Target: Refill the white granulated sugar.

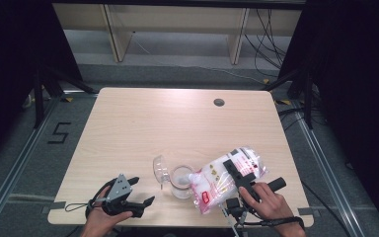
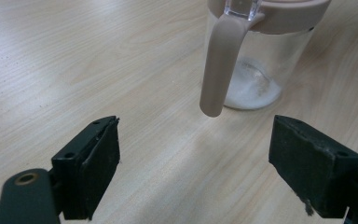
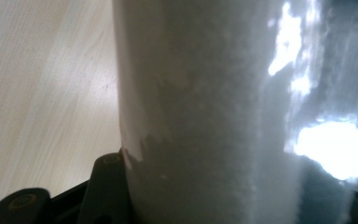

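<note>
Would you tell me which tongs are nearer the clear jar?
Right tongs, holding the bag tipped at the jar; left tongs sit open, apart to its left.

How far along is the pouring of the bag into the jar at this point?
Done: the jar has its lid flipped open and a thin white layer at the bottom. In hand: the right gripper clamps the bag, tilted with its corner at the jar's mouth. Left: most of the filling; the left gripper waits open.

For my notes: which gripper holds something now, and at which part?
The right gripper holds the plastic bag of white powder across its middle, tilted to the jar. The left gripper is open and holds nothing.
</note>
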`<state>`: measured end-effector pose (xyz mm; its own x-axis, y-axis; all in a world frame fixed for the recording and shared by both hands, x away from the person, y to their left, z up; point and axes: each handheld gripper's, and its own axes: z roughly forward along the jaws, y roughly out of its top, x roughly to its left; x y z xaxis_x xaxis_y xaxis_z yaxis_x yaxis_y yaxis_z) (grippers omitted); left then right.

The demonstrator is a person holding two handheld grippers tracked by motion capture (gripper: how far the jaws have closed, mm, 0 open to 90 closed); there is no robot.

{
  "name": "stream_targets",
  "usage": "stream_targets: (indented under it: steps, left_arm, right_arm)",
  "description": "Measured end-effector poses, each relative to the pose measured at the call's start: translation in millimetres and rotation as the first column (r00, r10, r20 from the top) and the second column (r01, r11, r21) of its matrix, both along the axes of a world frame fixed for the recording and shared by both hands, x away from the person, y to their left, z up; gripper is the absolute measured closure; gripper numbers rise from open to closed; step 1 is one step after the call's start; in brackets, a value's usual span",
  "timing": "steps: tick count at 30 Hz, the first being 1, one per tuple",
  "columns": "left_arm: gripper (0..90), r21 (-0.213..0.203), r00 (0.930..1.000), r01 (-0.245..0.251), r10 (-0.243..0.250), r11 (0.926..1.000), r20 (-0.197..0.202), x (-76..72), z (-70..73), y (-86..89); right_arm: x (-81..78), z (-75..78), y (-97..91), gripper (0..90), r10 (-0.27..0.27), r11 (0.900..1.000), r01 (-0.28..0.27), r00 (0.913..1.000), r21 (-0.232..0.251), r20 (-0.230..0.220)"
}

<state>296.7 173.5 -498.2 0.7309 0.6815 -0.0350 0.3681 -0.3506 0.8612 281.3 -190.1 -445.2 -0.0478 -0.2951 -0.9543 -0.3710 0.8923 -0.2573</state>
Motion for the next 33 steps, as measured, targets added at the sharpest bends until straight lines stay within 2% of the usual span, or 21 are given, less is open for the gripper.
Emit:
stream_targets:
  steps: [5, 6, 7, 9, 11, 13, 14, 15, 19, 22, 25, 26, 28, 32, 33]
  left_arm:
    - [16.1, 0.003, 1.0, 0.005, -0.005, 1.0, -0.003, 0.2, 0.1, 0.1]
    - [16.1, 0.004, 1.0, 0.003, -0.003, 1.0, 0.001, 0.1, 0.0, -0.1]
    - [16.1, 0.021, 0.9996, 0.019, -0.02, 0.9996, 0.018, 1.3, 0.6, 1.0]
    - [16.1, 0.019, 0.9997, 0.017, -0.018, 0.9997, 0.017, 1.2, 0.5, 0.7]
    - [16.1, 0.02, 0.9997, 0.017, -0.017, 0.9997, 0.017, 1.2, 0.5, 0.7]
    - [16.1, 0.019, 0.9997, 0.016, -0.017, 0.9997, 0.017, 1.3, 0.5, 0.7]
    - [16.1, 0.003, 1.0, 0.001, -0.001, 1.0, 0.0, 0.1, -0.2, -0.3]
    - [16.1, 0.003, 1.0, -0.003, 0.003, 1.0, -0.001, -0.2, -0.2, -0.5]
    - [16.1, 0.005, 1.0, 0.003, -0.003, 1.0, 0.002, 0.1, 0.0, -0.2]
    - [16.1, 0.004, 1.0, 0.004, -0.004, 1.0, -0.004, 0.2, 0.2, 0.1]
    - [16.1, 0.005, 1.0, 0.005, -0.005, 1.0, -0.003, 0.2, 0.3, 0.1]
    - [16.1, 0.004, 1.0, 0.004, -0.004, 1.0, -0.003, 0.2, 0.2, 0.0]
    - [16.1, 0.003, 1.0, 0.002, -0.002, 1.0, -0.001, 0.1, 0.0, -0.1]
    - [16.1, 0.002, 1.0, 0.001, -0.001, 1.0, 0.001, 0.0, 0.1, 0.0]
    - [16.1, 0.003, 1.0, 0.001, -0.001, 1.0, 0.001, 0.0, 0.1, 0.0]
  right_arm:
    - [0.1, -0.4, -0.2, 53.3, 0.0, 1.0, 0.0, 1.0, 0.002, -0.001]
    - [0.2, -0.4, -0.1, 53.3, 0.002, 1.0, -0.002, 1.0, -0.001, -0.002]
    - [0.5, -2.1, -0.5, 53.3, -0.003, 0.9999, 0.003, 0.9999, 0.014, -0.013]
    - [0.5, -0.1, 0.2, 53.4, 0.001, 1.0, -0.001, 1.0, -0.008, -0.007]
    - [1.7, 0.1, 0.1, 53.4, 0.018, 0.9998, -0.018, 0.9998, -0.011, 0.002]
    - [1.2, -2.0, -1.1, 53.4, 0.003, 0.9999, -0.003, 1.0, 0.013, -0.009]
    - [1.2, -2.0, -1.0, 53.5, 0.002, 0.9999, -0.002, 1.0, 0.012, -0.009]
    - [1.9, 0.8, 0.6, 53.5, 0.024, 0.9995, -0.024, 0.9997, -0.019, 0.008]
    - [1.8, 0.6, 0.6, 53.5, 0.021, 0.9996, -0.021, 0.9998, -0.017, 0.006]
    - [2.0, -2.0, -0.7, 53.6, 0.006, 1.0, -0.006, 0.9999, 0.003, -0.008]
    - [1.8, -1.3, -0.4, 53.6, 0.004, 1.0, -0.004, 1.0, -0.002, -0.006]
    - [1.3, 1.3, 1.0, 53.6, 0.008, 0.9996, -0.008, 1.0, -0.026, 0.002]
    - [0.6, -0.2, 0.3, 53.6, 0.002, 1.0, -0.002, 1.0, -0.009, 0.007]
    - [-0.4, -1.4, 0.0, 53.7, -0.011, 0.9999, 0.011, 0.9999, -0.001, -0.005]
    - [-0.5, 0.0, 0.8, 53.7, -0.001, 0.9999, 0.001, 1.0, -0.012, 0.008]
